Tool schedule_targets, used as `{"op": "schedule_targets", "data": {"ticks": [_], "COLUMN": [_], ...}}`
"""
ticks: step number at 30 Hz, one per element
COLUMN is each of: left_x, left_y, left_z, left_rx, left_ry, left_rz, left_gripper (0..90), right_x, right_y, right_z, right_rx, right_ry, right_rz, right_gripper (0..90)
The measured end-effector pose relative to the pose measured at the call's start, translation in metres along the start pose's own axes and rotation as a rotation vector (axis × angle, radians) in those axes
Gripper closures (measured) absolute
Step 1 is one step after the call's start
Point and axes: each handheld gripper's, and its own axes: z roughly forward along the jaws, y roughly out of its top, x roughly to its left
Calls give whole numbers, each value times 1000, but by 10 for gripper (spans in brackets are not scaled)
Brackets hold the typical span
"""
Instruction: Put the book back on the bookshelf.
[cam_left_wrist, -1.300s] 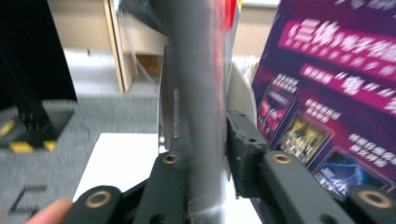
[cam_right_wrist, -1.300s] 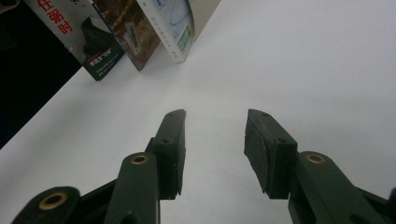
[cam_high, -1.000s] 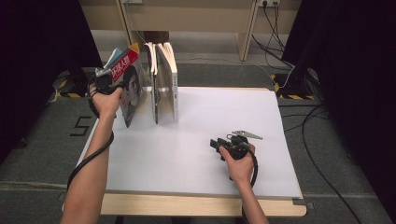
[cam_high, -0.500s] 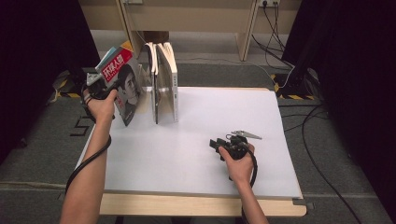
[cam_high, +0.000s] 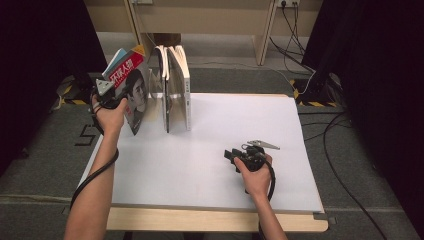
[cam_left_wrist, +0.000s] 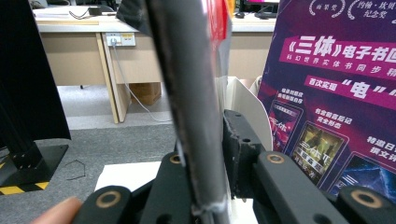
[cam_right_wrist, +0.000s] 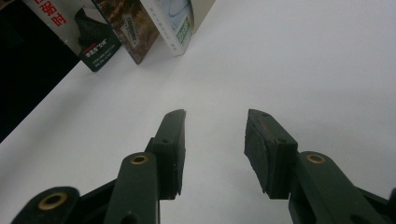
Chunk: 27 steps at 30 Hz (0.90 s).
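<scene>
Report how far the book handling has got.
Done: two books stand upright at the table's far left. In hand: the left gripper holds a magazine tilted beside them, lower edge near the table; its jaws have just been easing open around the magazine. Left: stand it against the row and let go. The right gripper rests open, empty.
</scene>
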Motion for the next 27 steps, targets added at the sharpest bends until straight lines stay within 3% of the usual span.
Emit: {"op": "schedule_targets", "data": {"ticks": [19, 27], "left_x": [-5, -6], "left_y": [7, 8], "left_z": [-7, -13], "left_rx": [-21, 1], "left_ry": [23, 41], "left_rz": [-31, -56], "left_gripper": [620, 515], "right_x": [0, 1], "right_y": [1, 0], "right_z": [-1, -1], "right_rx": [-6, -1], "right_ry": [-1, 1], "right_rz": [-3, 1], "right_gripper": [587, 587]}}
